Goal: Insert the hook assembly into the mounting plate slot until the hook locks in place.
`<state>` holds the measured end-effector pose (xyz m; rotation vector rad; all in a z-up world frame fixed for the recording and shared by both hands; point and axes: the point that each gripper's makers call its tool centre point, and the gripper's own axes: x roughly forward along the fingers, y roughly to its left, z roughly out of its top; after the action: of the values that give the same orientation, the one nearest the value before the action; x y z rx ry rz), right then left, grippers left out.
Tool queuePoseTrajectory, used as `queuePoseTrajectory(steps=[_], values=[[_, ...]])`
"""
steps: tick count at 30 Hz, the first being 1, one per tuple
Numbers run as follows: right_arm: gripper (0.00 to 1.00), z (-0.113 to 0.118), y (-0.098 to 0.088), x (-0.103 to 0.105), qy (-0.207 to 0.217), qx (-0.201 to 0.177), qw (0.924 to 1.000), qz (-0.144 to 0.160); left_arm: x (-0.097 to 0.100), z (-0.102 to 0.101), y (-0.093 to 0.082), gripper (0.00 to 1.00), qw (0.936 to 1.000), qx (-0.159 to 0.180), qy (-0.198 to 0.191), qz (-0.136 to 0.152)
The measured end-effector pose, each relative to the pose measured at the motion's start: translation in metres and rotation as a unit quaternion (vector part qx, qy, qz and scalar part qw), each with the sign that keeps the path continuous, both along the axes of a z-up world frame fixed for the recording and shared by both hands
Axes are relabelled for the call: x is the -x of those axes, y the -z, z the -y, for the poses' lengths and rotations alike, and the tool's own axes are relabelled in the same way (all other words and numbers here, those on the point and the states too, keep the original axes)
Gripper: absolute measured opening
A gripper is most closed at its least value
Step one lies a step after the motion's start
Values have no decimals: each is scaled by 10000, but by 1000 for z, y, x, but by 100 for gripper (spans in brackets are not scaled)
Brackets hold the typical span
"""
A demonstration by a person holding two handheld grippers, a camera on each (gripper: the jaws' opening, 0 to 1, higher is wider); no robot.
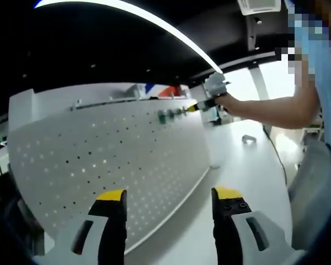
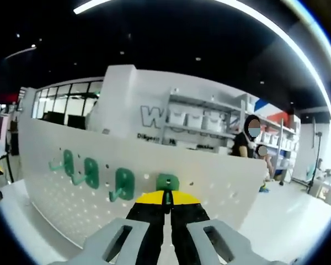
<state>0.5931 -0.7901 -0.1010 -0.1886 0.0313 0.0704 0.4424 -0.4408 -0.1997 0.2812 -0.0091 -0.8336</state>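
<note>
A white pegboard mounting plate stands upright on the table. My left gripper is open with nothing between its yellow-tipped fingers, and sits low in front of the plate. At the plate's far end a hand holds my right gripper against the board beside green hooks. In the right gripper view, my right gripper is shut on a green hook assembly pressed to the pegboard. Three more green hooks hang in a row to its left.
The white table runs along the plate's right side, with a small grey part lying on it. The person's arm reaches across above it. Shelves with bins and a seated person are behind the board.
</note>
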Motion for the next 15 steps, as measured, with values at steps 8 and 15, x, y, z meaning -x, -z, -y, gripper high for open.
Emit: queuePoseTrajectory(steps=[8, 15], values=[[0, 1, -2, 0, -3, 24, 10000, 34, 1, 2, 0, 63, 10000, -5, 30, 6], [0, 0, -4, -2, -20, 30, 10000, 29, 0, 2, -2, 63, 10000, -12, 36, 19]])
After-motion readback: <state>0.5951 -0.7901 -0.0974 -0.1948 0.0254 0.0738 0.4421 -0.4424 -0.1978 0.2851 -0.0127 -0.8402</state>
